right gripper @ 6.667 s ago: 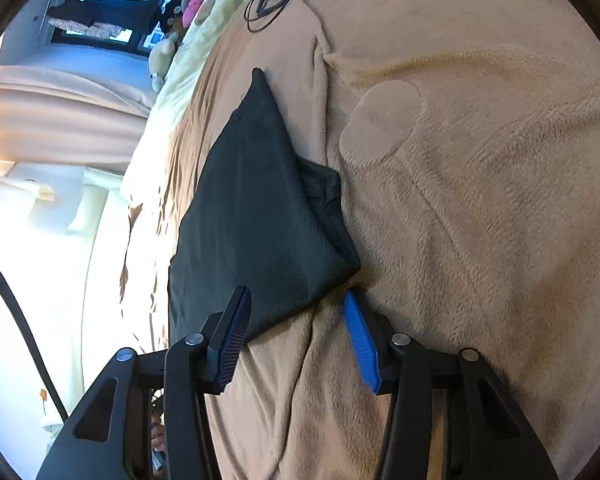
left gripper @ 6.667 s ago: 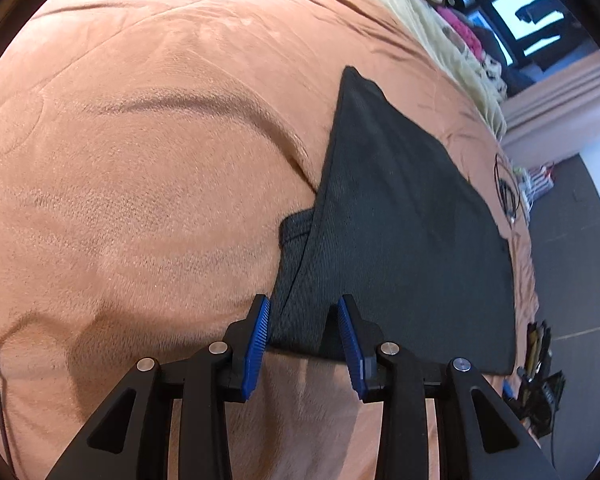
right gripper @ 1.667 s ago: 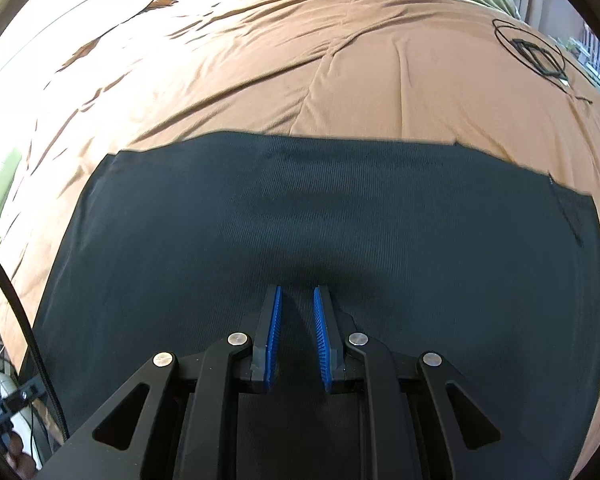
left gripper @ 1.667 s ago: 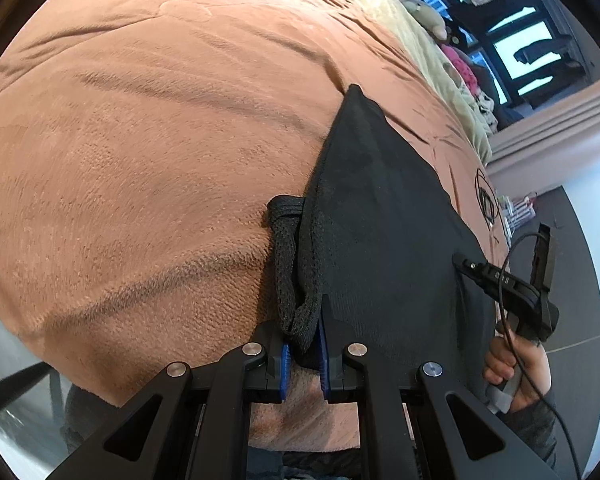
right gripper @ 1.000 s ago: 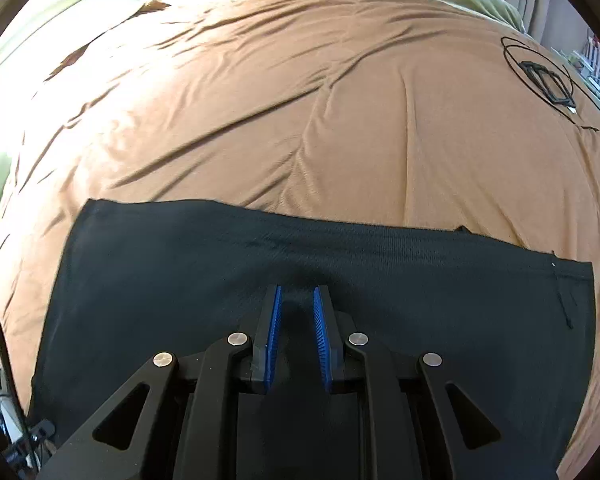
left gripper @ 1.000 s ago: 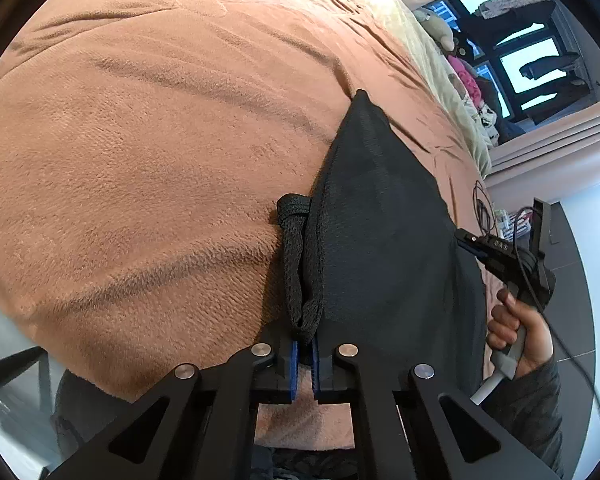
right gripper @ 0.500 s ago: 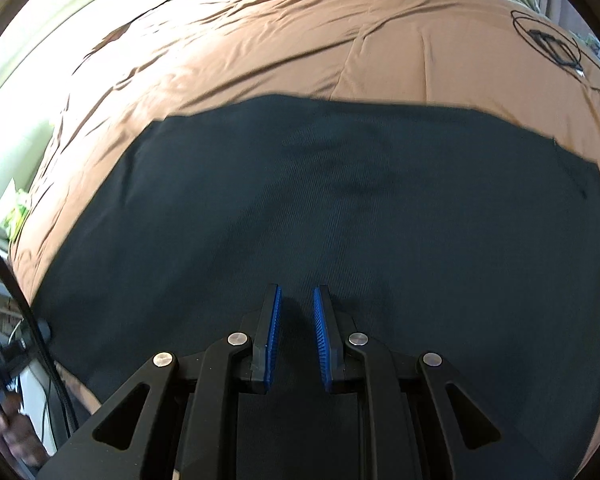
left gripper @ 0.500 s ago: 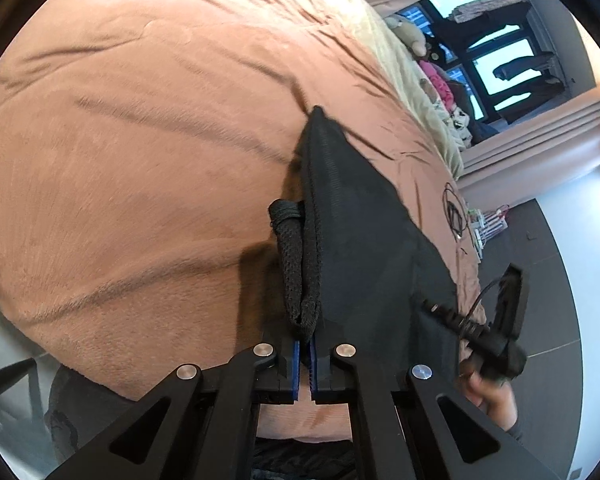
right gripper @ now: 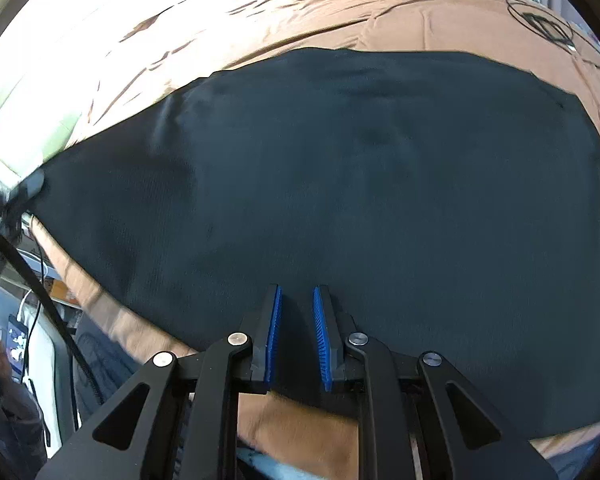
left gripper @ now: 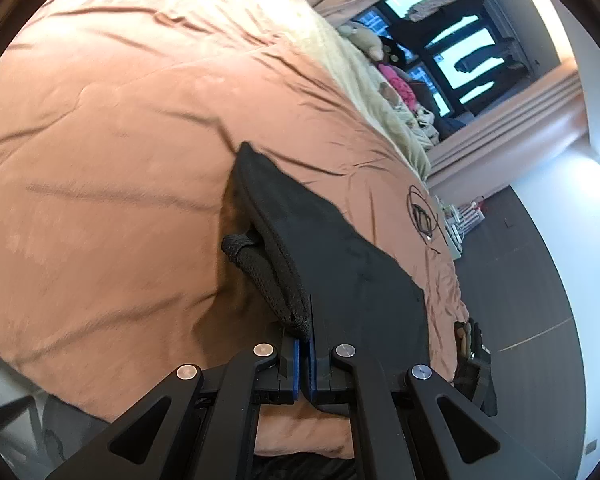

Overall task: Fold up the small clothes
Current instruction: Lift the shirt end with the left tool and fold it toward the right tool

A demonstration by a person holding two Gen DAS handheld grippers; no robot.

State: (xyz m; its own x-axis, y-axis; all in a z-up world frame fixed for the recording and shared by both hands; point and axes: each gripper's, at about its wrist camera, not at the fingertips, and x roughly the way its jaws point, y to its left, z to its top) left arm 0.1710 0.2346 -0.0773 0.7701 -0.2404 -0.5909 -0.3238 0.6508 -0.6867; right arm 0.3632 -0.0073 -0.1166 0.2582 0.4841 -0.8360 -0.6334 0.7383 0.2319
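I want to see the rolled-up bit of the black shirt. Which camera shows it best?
The left wrist view. There the rolled sleeve hangs beside the shirt, pinched by the left gripper. The right wrist view shows only the shirt's flat front, with no roll in sight.

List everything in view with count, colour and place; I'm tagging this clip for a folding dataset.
Dark garment: one, black, spread on the bed, near edge lifted.
Bedspread: one, orange-brown, under the garment.
Pale blanket: one, cream-green, far side of the bed.
Coiled cable: one, black, on the bedspread beyond the garment.
Stuffed toys: several, tan and pink, by the window.
Left gripper: black with blue pads, jaws closed on the garment's bunched edge.
Right gripper: same colours, jaws slightly apart, grip unclear.
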